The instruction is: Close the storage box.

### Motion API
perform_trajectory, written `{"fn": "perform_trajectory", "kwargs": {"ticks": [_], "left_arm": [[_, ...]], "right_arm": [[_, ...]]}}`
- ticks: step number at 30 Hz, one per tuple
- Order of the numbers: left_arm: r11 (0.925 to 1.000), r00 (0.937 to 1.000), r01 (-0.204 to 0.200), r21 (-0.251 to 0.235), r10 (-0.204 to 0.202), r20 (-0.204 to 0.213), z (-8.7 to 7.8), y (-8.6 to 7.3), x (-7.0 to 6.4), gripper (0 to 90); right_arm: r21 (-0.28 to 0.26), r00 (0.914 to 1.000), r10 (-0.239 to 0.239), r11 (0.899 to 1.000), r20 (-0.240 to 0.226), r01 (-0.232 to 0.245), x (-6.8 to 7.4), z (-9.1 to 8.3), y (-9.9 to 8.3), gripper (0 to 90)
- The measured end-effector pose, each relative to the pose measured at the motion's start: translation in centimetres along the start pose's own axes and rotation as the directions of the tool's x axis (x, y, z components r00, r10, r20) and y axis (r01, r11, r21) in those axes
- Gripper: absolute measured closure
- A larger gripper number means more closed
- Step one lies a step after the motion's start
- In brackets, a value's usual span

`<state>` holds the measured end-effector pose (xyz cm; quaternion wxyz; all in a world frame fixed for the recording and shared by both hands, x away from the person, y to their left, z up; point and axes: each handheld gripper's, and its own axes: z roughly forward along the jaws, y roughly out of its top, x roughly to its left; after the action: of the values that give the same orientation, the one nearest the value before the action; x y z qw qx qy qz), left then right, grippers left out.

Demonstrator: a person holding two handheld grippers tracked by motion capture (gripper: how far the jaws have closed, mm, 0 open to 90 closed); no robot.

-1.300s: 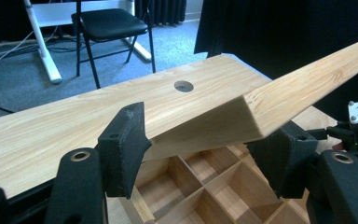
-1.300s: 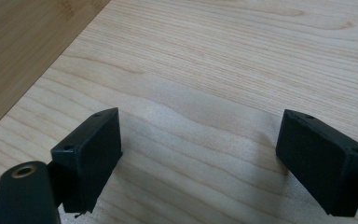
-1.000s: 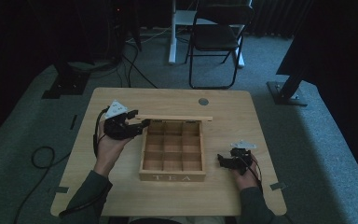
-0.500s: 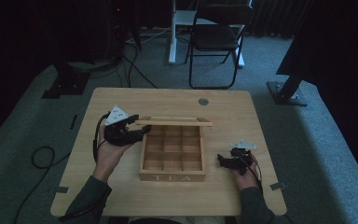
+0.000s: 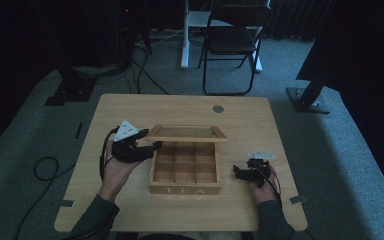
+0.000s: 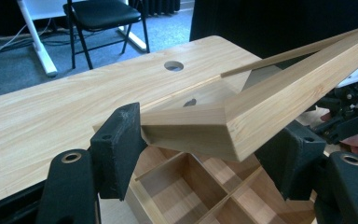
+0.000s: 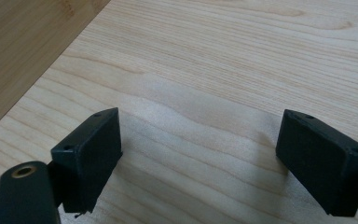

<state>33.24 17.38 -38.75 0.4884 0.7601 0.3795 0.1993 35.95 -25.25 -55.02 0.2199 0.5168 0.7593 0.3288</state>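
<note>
1. Tea box [image 5: 184, 172]: a wooden box with "TEA" on its front wall stands near the middle of the table [image 5: 145, 107], a little toward the person's side. Thin wooden dividers split its inside into small square compartments, and those that show look empty.
2. Lid [image 5: 186, 133]: a wooden frame with a see-through panel, hinged along the far side of the box and raised partway, so it hangs tilted over the back row of compartments. In the left gripper view its near corner [image 6: 223, 126] juts out between the two black jaws, above the open compartments [image 6: 186, 186].
3. Left gripper [image 5: 147, 150]: held in the person's left hand [image 5: 115, 167] just left of the box, with a grey three-cornered plate on top. Its jaws are spread wide, one on each side of the lid's corner. The left jaw lies close against the corner's edge; whether it truly touches cannot be told. The right jaw stands apart from the frame.
4. Right gripper [image 5: 240, 172]: held in the right hand [image 5: 260, 187] just right of the box, low over the table. In the right gripper view its jaws are spread wide with bare wood grain [image 7: 205, 93] between them, pinching nothing.
5. Farther off: a round hole [image 5: 218, 108] lies in the table near its far edge, and a black folding chair [image 5: 232, 42] stands on the grey carpet beyond.
</note>
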Motion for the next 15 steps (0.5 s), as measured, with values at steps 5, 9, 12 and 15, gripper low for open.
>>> {"fn": "perform_trajectory", "kwargs": {"ticks": [5,9,12,15], "left_arm": [[1.0,1.0,0.002,0.0,-0.002,0.001,-0.1,-0.3,-0.1,33.5],[0.9999,0.9999,0.011,-0.002,-0.011,0.008,-0.1,-0.6,-0.1,33.0],[0.9999,0.9999,0.01,0.005,-0.01,0.01,-0.1,-0.9,-0.2,32.7],[0.9999,0.9999,0.012,0.005,-0.012,0.012,-0.2,-1.1,-0.3,32.7]], "right_arm": [[0.001,1.0,0.0,1.0,0.001,0.0,0.0,0.0,0.0,13.8],[0.0,1.0,0.0,1.0,0.001,0.0,0.0,0.0,0.0,13.8],[0.001,1.0,0.001,1.0,0.0,-0.001,0.0,0.0,0.0,13.8],[0.002,1.0,0.0,1.0,0.0,0.0,0.0,0.0,0.0,13.7]]}}
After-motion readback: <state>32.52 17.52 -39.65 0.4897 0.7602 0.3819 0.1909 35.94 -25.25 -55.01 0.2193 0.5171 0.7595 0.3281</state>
